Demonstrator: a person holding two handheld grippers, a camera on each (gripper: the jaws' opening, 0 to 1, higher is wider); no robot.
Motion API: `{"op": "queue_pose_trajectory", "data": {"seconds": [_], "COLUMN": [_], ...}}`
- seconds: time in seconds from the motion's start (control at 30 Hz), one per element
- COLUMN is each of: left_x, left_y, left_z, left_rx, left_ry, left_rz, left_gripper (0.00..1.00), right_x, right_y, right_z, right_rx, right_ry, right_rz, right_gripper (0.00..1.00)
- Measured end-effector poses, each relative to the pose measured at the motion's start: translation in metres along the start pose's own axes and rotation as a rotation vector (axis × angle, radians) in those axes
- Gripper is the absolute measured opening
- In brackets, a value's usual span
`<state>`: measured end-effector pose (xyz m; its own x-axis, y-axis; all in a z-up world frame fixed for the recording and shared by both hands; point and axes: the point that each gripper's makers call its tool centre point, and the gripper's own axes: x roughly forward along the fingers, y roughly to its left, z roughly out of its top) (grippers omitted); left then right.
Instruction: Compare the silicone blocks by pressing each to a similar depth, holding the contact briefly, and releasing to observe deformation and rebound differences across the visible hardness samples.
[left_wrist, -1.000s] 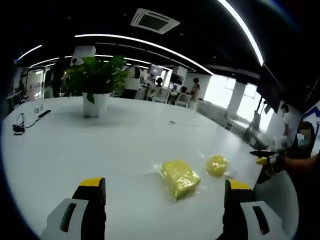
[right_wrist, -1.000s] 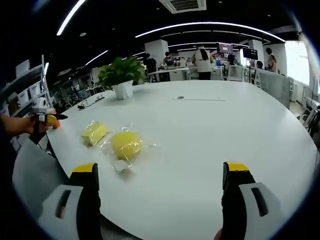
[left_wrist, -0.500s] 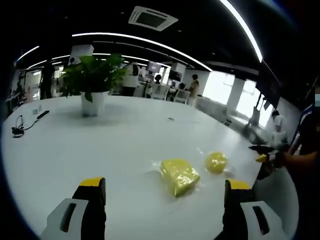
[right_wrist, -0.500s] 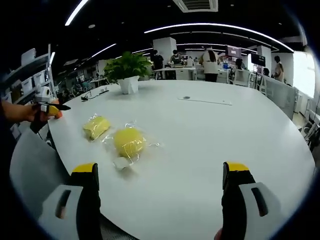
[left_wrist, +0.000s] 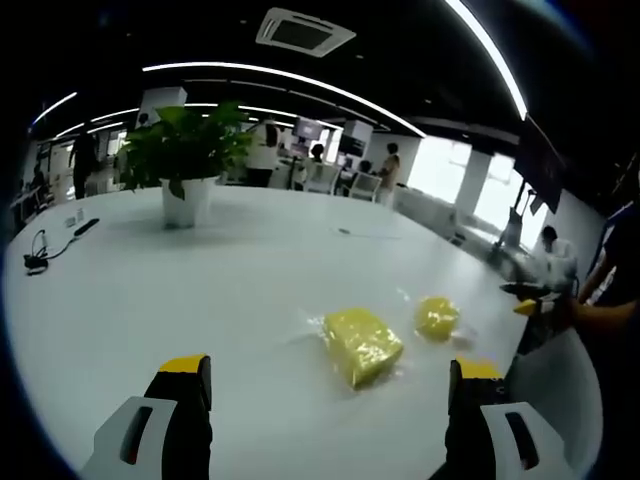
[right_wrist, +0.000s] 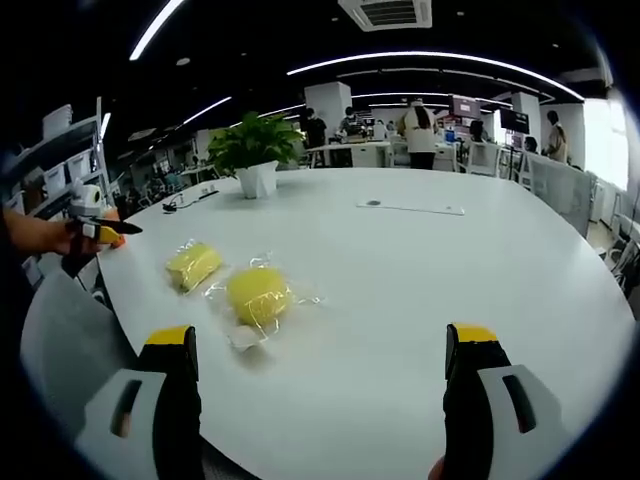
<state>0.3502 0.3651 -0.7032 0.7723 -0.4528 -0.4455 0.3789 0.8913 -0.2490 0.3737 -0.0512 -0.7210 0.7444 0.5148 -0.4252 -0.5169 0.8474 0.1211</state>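
In the left gripper view, the left gripper (left_wrist: 325, 400) hangs with jaws wide apart over bare white table (left_wrist: 150, 290); the rectangular yellow block (left_wrist: 361, 343) lies just ahead, the round yellow block (left_wrist: 436, 316) right of it, near the table edge (both in clear wrap). In the right gripper view, the right gripper (right_wrist: 325, 395) is likewise spread, holding nothing, the blocks far left and broad open tabletop to the right

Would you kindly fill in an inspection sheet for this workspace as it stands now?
Surface: large round white table, bare around the samples.
Job's things: rectangular yellow silicone block in clear wrap; round yellow silicone block in clear wrap; side by side, untouched.
Clutter: green potted plant in white pot.
Grippers: left tongs open, empty; right tongs open, empty.
Cables: black cable near the far edge.
Surroundings: open office, desks, people standing, ceiling strip lights.
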Motion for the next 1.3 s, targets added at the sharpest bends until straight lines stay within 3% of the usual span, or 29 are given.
{"op": "queue_pose_trajectory", "data": {"seconds": [0.53, 0.7, 0.83, 0.9, 1.0, 1.13, 1.3], "left_x": [0.009, 0.023, 0.041, 0.054, 0.068, 0.09, 0.111], "left_y": [0.019, 0.028, 0.025, 0.028, 0.026, 0.028, 0.037], "left_z": [0.03, 0.027, 0.03, 0.025, 0.018, 0.013, 0.0], "left_rx": [-0.056, -0.025, -0.14, -0.157, -0.218, -0.351, -0.455], "left_ry": [-0.057, -0.009, -0.008, 0.015, 0.045, 0.035, 0.046], "left_rz": [0.023, 0.029, -0.032, -0.045, -0.07, -0.096, -0.089], "left_gripper": [1.0, 1.0, 1.0, 1.0, 0.91, 0.8, 0.56], "right_x": [-0.004, -0.006, -0.005, -0.005, -0.005, -0.004, -0.005], "right_y": [-0.006, -0.002, -0.003, -0.003, -0.002, 0.002, 0.002], "right_z": [0.001, 0.006, 0.005, 0.005, 0.005, 0.002, 0.0], "right_rx": [0.014, 0.003, 0.0, 0.001, 0.007, 0.007, 0.002], "right_ry": [0.003, -0.016, -0.008, -0.006, -0.006, 0.006, 0.02], "right_rz": [0.003, 0.005, 0.002, 0.001, 0.002, 0.01, 0.009], "right_gripper": [0.97, 0.96, 0.96, 0.96, 0.96, 0.96, 0.96]}}
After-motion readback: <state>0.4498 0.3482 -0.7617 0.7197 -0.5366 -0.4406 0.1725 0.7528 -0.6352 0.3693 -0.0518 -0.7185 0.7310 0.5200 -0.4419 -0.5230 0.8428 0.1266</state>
